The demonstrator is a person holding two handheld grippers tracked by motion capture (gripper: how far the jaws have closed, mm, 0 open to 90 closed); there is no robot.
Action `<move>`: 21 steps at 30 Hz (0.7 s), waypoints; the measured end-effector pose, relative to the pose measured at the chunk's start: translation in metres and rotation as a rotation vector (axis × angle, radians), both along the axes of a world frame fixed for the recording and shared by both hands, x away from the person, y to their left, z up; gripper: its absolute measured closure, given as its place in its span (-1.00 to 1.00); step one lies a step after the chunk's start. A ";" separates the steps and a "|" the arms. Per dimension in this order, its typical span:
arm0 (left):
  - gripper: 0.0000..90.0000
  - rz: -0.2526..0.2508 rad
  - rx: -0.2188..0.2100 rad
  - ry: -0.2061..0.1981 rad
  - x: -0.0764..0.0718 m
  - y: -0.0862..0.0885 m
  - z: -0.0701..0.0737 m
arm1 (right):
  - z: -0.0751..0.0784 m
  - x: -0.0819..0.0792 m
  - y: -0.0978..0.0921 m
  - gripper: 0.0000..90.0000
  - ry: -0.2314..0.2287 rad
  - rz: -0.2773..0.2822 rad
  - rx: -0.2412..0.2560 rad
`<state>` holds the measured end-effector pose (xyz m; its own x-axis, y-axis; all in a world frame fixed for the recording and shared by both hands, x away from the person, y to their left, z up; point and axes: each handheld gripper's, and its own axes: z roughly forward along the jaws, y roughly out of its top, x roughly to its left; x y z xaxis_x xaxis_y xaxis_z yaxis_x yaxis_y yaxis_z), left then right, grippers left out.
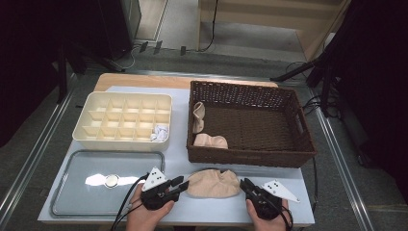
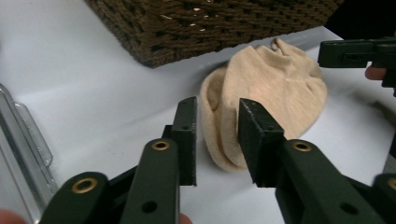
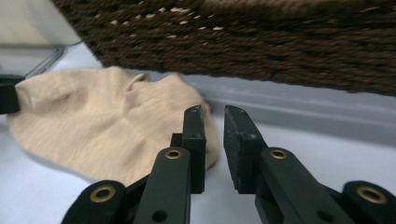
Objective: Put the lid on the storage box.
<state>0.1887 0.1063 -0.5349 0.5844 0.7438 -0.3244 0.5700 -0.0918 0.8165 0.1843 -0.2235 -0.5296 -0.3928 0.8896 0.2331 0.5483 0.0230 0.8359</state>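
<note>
The beige sock (image 1: 213,184) is seen lying flat on the table between the left gripper (image 1: 181,185) and right gripper (image 1: 245,185), both released with jaws parted and nothing grasped, so its sorting is judged unstarted, while two more wait in the wicker basket (image 1: 250,157) beyond.

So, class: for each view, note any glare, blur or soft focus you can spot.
High view: a bright glare patch on the clear tray; dark surroundings. Left gripper view: sock fairly sharp, left gripper jaws slightly soft. Right gripper view: the basket is blurred, and the sock is soft.
</note>
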 end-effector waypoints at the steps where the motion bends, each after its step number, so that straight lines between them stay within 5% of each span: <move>1: 0.46 0.002 0.005 0.008 0.001 -0.001 -0.001 | -0.004 0.003 0.000 0.57 0.015 0.002 0.008; 3: 0.46 0.001 0.000 0.020 0.001 -0.002 -0.002 | -0.007 0.007 0.001 0.44 0.036 0.010 0.015; 8: 0.53 -0.009 0.023 0.046 0.004 -0.008 -0.005 | -0.011 0.011 0.012 0.44 0.057 0.041 0.014; 11: 0.73 -0.037 0.022 0.080 0.005 -0.011 -0.007 | -0.012 0.009 0.023 0.68 0.049 0.062 -0.012; 15: 0.93 -0.056 0.018 0.074 0.002 -0.010 -0.005 | -0.009 0.006 0.026 0.87 0.075 0.083 0.002; 21: 0.95 -0.062 0.016 0.067 -0.006 -0.004 0.001 | 0.003 -0.004 0.014 0.91 0.073 0.081 0.025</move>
